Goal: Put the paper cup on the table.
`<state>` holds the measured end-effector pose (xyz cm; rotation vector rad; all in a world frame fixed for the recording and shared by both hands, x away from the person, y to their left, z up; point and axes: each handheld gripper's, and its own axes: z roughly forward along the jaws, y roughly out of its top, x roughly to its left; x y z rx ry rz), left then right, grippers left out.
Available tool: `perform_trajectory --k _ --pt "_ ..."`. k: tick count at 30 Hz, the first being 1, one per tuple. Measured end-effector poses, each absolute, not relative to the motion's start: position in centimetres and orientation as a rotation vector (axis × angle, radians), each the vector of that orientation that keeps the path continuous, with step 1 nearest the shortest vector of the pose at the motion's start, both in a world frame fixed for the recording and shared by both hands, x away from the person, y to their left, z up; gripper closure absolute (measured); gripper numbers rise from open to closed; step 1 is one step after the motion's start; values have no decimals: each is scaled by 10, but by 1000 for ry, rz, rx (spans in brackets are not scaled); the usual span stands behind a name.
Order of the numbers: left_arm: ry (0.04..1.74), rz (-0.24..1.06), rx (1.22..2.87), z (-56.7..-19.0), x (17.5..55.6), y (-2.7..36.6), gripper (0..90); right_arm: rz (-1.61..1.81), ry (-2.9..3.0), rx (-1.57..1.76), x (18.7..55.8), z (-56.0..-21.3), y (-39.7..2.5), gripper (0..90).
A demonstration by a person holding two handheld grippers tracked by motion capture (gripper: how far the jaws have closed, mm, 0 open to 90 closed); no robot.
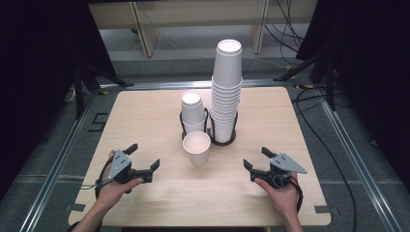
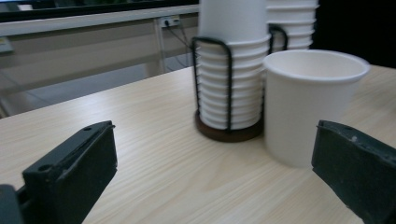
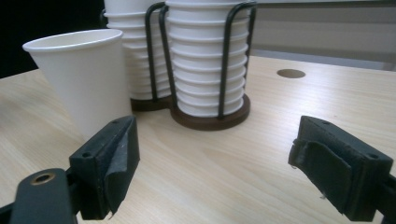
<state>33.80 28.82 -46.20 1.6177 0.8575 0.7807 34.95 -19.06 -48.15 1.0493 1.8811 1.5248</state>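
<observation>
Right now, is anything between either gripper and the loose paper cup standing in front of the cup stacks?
Nothing visible. Bare table lies between the loose cup and both open grippers, left gripper and right gripper. The two racked stacks stand behind it.

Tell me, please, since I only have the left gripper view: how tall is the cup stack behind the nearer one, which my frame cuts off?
Observer: In the high view the taller stack of paper cups rises well above the shorter stack; both stand in black wire holders.
Operator: Thank you. Is the loose cup free of the holders?
Observer: The single paper cup stands upright, mouth up, just in front of the shorter stack, on the table.
Operator: And where is the other gripper?
Observer: The right gripper rests on the table right of that cup, open and holding nothing, with the left gripper open likewise on the other side.
</observation>
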Motion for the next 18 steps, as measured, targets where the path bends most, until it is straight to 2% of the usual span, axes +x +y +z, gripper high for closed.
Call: perform_trajectory --k 8,18 --pt "935 838 1563 -484 332 318 0 1522 1838 1063 346 -486 -198 147" --pt "957 824 1552 -488 329 319 3 1515 1825 1079 343 -489 -198 147"
